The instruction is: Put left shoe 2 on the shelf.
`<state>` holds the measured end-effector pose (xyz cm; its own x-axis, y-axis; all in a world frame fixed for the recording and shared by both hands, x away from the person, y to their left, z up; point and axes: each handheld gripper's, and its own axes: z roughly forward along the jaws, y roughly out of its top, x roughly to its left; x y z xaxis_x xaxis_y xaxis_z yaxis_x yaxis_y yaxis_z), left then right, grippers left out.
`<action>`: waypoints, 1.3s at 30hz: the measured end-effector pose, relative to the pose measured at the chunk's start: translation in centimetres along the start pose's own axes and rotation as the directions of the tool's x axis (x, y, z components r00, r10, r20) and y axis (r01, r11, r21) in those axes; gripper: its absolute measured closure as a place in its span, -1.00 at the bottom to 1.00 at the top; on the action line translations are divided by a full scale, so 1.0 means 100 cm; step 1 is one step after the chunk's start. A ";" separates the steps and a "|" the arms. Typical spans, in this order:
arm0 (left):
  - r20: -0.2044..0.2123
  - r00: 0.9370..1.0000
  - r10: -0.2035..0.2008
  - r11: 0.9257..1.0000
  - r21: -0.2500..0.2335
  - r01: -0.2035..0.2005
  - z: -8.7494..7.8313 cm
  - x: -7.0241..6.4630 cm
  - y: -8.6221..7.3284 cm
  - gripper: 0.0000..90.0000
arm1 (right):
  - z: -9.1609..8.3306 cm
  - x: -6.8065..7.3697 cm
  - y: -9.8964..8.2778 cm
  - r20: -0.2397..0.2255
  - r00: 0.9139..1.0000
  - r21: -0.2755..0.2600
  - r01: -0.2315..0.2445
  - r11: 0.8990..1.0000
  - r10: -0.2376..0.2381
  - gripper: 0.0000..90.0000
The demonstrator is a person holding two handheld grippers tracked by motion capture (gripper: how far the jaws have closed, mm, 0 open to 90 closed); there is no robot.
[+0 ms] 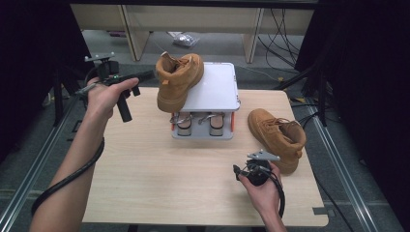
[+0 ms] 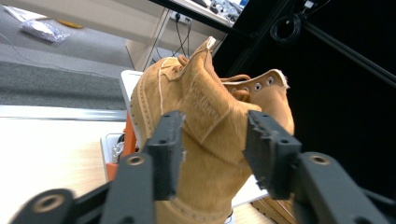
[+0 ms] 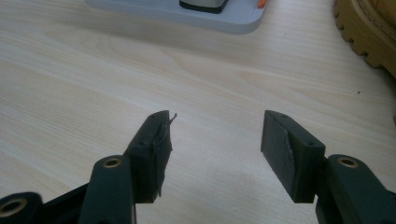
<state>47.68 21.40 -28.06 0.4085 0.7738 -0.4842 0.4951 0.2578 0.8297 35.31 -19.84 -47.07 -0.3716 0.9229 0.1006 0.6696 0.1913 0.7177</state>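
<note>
At far left of the high view, left hand [image 1: 104, 96] wrapped round the left gripper [image 1: 147, 75], held above the counter [image 1: 159, 169] and aimed rightward at the left boot [image 1: 176, 82]; fingertips right at the boot's heel; in the left gripper view, fingers [image 2: 166, 149] spread part-way, one on each side of the tan suede heel [image 2: 205, 107]; heel sitting between them, left finger close against the suede, right finger at its edge; no squeeze or dent visible in the suede, so released rather than clamped.

Boot itself propped on the left edge of the stand [image 1: 217, 87], heel overhanging toward the gripper, toe up on the white top; stand resting at the back middle of the counter, two small holders [image 1: 215, 124] in its lower tier.

Right of the stand, right boot [image 1: 280, 135] standing on the counter, toe toward the stand, heel near the right edge.

Just in front of that boot, right hand [image 1: 263, 191] holding the right gripper [image 1: 238, 171] low over the counter; in the right gripper view, fingers [image 3: 289, 154] wide apart, grasping nothing, bare wood between them; stand base [image 3: 187, 14] ahead at the top, boot sole [image 3: 369, 32] at upper right, well apart from the fingers.
</note>
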 end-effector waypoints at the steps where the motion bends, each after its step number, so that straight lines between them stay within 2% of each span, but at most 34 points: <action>1: -0.001 1.000 0.006 1.000 0.008 -0.006 -0.002 0.001 -0.003 0.39 | 0.001 0.001 -0.001 0.002 1.000 -0.002 0.001 1.000 -0.001 -0.03; 3: -0.014 0.999 0.029 0.999 0.019 -0.029 -0.005 0.005 -0.011 0.59 | 0.000 0.003 -0.001 0.004 1.000 0.016 -0.027 0.999 0.027 -0.03; 5: -0.024 0.998 0.056 0.997 0.053 -0.055 -0.008 0.009 -0.024 0.79 | 0.000 0.003 -0.001 0.006 1.000 0.015 -0.017 1.000 0.016 -0.03; 7: -0.025 0.998 0.060 0.994 0.089 -0.057 -0.008 0.014 -0.037 0.96 | 0.002 0.002 -0.001 -0.002 1.000 0.007 -0.007 1.000 0.007 -0.03; 10: -0.029 0.995 0.094 0.988 0.127 -0.090 -0.004 0.019 -0.057 0.99 | 0.004 0.003 -0.002 -0.007 1.000 -0.004 -0.013 1.000 0.013 -0.03; 11: -0.029 0.995 0.094 0.988 0.127 -0.090 -0.004 0.019 -0.057 0.99 | 0.003 0.003 -0.002 -0.003 1.000 0.003 -0.010 1.000 0.010 -0.03; 13: -0.027 0.995 0.095 0.984 0.155 -0.090 0.003 0.021 -0.075 0.99 | 0.002 0.002 -0.002 0.005 1.000 0.015 0.002 1.000 -0.002 -0.03; 15: -0.026 0.995 0.096 0.984 0.151 -0.091 0.005 0.021 -0.078 0.99 | 0.003 0.002 -0.003 -0.001 1.000 0.016 0.000 1.000 0.000 -0.03; 16: -0.026 0.993 0.116 0.979 0.173 -0.110 0.010 0.019 -0.084 0.99 | 0.003 0.002 -0.003 0.000 1.000 0.014 0.011 1.000 -0.011 -0.03; 17: -0.022 0.993 0.116 0.978 0.176 -0.110 0.012 0.018 -0.087 0.99 | 0.003 0.002 -0.003 0.002 1.000 0.015 0.007 1.000 -0.007 -0.03; 20: -0.025 0.992 0.122 0.977 0.176 -0.116 0.017 0.015 -0.089 0.99 | 0.002 0.004 -0.002 0.002 1.000 0.012 0.002 1.000 -0.002 -0.03; 21: -0.025 0.992 0.122 0.977 0.176 -0.116 0.017 0.015 -0.089 0.99 | 0.001 0.006 -0.002 0.004 1.000 0.022 -0.029 0.999 0.029 -0.03; 22: -0.023 0.992 0.120 0.979 0.170 -0.115 0.019 0.014 -0.091 0.99 | 0.002 0.003 -0.002 0.006 1.000 0.011 0.003 1.000 -0.003 -0.03; 23: -0.030 0.993 0.116 0.980 0.165 -0.110 0.022 0.012 -0.091 1.00 | 0.002 0.002 -0.002 0.004 1.000 0.010 0.008 1.000 -0.008 -0.03; 26: -0.034 0.992 0.118 0.981 0.157 -0.111 0.026 0.010 -0.091 1.00 | 0.003 0.003 -0.002 0.001 1.000 0.010 -0.010 1.000 0.010 -0.03; 27: -0.042 0.992 0.118 0.981 0.159 -0.110 0.027 0.009 -0.090 1.00 | 0.002 0.002 -0.002 0.002 1.000 0.013 -0.003 1.000 0.003 -0.03; 28: -0.045 0.992 0.122 0.981 0.159 -0.114 0.028 0.009 -0.090 1.00 | 0.002 0.005 -0.003 0.002 0.999 0.020 -0.036 0.999 0.036 -0.03; 29: -0.046 0.992 0.121 0.981 0.157 -0.112 0.028 0.008 -0.089 1.00 | 0.002 0.003 -0.002 0.000 1.000 0.010 -0.012 1.000 0.012 -0.03; 30: -0.040 0.992 0.116 0.983 0.151 -0.109 0.029 0.007 -0.088 1.00 | 0.002 0.002 -0.003 -0.001 1.000 -0.001 -0.017 1.000 0.017 -0.03; 31: -0.040 0.992 0.116 0.983 0.151 -0.109 0.029 0.007 -0.088 1.00 | 0.000 0.002 -0.002 0.011 1.000 0.017 -0.007 1.000 0.007 -0.03; 33: -0.046 0.990 0.131 0.979 0.166 -0.121 0.030 0.004 -0.087 1.00 | 0.000 0.002 -0.002 0.011 1.000 0.017 -0.020 1.000 0.020 -0.03; 35: -0.045 0.991 0.127 0.979 0.168 -0.117 0.030 0.004 -0.086 1.00 | 0.000 0.002 -0.002 0.013 1.000 0.007 -0.003 1.000 0.002 -0.03; 36: -0.043 0.991 0.124 0.979 0.168 -0.115 0.031 0.004 -0.086 1.00 | 0.000 0.000 -0.001 0.018 0.999 0.004 0.026 1.000 -0.026 -0.03; 37: -0.043 0.991 0.124 0.979 0.168 -0.115 0.031 0.004 -0.086 1.00 | 0.001 0.000 -0.001 0.000 1.000 0.001 0.012 1.000 -0.012 -0.03; 39: -0.048 0.991 0.123 0.980 0.162 -0.114 0.031 0.003 -0.087 1.00 | 0.001 0.001 -0.001 0.007 1.000 0.001 0.014 1.000 -0.014 -0.03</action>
<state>45.89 17.62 -36.27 0.4287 0.8267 -0.3643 0.5630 0.0708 0.8234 35.25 -19.78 -47.21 -0.3765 0.9224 0.0857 0.6652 0.2048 0.7181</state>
